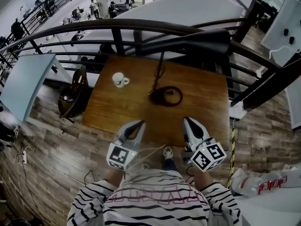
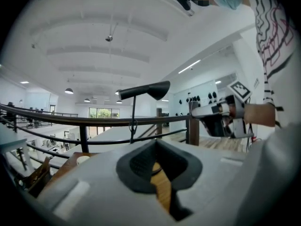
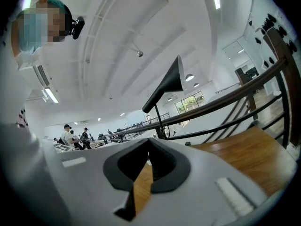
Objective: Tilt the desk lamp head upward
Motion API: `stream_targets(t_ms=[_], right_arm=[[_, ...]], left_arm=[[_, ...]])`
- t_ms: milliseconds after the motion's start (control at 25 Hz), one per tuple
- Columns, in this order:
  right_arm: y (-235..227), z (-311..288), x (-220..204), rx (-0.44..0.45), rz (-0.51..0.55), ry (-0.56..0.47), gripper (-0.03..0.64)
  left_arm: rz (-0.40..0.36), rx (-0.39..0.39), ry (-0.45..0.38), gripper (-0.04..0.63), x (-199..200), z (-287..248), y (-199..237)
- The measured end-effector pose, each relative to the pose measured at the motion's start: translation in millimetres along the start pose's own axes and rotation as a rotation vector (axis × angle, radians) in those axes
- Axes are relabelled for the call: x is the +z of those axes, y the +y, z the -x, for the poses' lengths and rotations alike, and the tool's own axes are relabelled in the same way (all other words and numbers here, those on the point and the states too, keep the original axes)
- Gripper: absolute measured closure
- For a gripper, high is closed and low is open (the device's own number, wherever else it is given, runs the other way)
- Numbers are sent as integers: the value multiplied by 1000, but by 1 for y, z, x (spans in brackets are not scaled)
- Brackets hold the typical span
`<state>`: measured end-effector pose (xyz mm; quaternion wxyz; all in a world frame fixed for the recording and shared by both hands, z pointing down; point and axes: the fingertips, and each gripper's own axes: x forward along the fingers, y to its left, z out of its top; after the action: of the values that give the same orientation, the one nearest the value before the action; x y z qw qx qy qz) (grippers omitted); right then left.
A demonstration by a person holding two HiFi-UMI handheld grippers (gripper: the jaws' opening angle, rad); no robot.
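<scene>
**Containers**
- Mug (image 1: 119,79), white, one. It stands upright on the far left part of the desk (image 1: 207,102). Its contents cannot be made out.

**Other items, counted**
- Desk, wooden, one.
- Desk lamp (image 1: 165,96), black, one. Its round base sits far centre on the desk, right of the mug and apart from it, and a thin stem rises from the base. The lamp head (image 1: 188,40) is a long dark shade lying roughly level above the desk's far edge. It also shows in the left gripper view (image 2: 143,89) and the right gripper view (image 3: 167,86).
- Chair (image 1: 73,98), dark, one, at the desk's left side.
- Railing (image 1: 117,29), dark, curved, one, beyond the desk's far edge.

**Tongs, two**
- Left tongs (image 1: 140,123) (image 2: 157,142) are closed tip to tip with nothing between them. They are held over the desk's near edge, well apart from the lamp.
- Right tongs (image 1: 186,120) (image 3: 149,142) are likewise closed and empty, near right, touching nothing.
</scene>
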<state>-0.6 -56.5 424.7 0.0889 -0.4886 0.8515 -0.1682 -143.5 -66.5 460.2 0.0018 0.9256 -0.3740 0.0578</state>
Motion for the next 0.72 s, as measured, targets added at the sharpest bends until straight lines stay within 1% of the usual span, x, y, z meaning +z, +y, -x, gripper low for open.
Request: stream_targets(t_ms=[360, 720], right_arm=[[9, 7, -37, -62, -8, 62, 616], [7, 20, -65, -119, -6, 118, 617]], left_arm=[[11, -35, 9, 592, -11, 12, -8], [-2, -26, 16, 592, -13, 19, -16]])
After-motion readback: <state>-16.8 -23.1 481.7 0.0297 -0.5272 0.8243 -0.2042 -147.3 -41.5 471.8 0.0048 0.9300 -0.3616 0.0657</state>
